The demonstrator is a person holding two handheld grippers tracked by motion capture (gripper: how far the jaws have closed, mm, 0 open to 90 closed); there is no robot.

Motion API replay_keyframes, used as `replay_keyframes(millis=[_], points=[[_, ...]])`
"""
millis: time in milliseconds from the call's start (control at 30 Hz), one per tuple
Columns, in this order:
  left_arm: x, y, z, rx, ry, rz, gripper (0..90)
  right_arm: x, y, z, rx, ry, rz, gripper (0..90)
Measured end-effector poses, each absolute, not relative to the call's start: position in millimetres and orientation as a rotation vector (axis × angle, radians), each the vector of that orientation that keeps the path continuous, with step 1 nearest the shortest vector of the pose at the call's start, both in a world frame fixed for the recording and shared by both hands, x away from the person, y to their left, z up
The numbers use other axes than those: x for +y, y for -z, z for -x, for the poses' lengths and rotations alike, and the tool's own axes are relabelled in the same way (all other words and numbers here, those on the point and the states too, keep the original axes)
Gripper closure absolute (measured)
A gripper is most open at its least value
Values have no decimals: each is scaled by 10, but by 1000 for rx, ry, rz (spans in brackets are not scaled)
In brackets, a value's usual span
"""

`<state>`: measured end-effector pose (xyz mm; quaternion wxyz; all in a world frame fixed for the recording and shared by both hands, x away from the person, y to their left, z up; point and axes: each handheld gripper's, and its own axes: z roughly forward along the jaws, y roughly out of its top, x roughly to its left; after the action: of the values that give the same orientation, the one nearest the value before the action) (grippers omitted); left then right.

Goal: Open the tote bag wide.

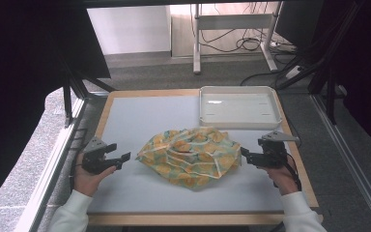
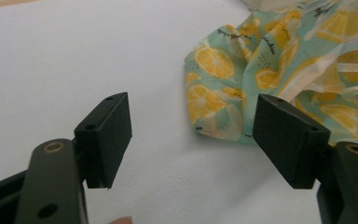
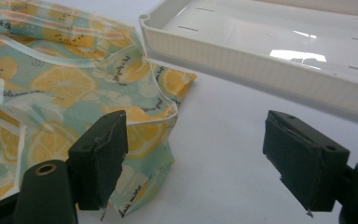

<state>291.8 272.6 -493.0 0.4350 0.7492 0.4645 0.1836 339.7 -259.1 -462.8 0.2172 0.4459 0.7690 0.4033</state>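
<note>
— Mid-counter, a lemon-print cloth lies crumpled, near a white tray at the far right.
— And the grippers?
— Left gripper just left of the cloth, jaws wide, gripping nothing. Right gripper at its right edge, jaws apart, empty too.

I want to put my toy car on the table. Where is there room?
Left of the lemon-print cloth and behind it, beside the white tray, the table is bare. The front strip near the person is bare too. The cloth's two sides are crowded: the left gripper and right gripper wait there.
</note>
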Motion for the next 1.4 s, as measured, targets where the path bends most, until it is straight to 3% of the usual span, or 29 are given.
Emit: replay_keyframes(millis=[367,867,1400], points=[[2616,4806,-2777,1064,-393,-1875,384,-2604,4624,-3413,2114,-1116,-1248,219],[2385,4748,-2614,994,-359,-1939,386,-2600,4634,-3440,2117,-1127,-1241,216],[1862,4771,-2596,884,-360,-2038,374,-2626,4662,-3463,2114,-1126,-1265,210]])
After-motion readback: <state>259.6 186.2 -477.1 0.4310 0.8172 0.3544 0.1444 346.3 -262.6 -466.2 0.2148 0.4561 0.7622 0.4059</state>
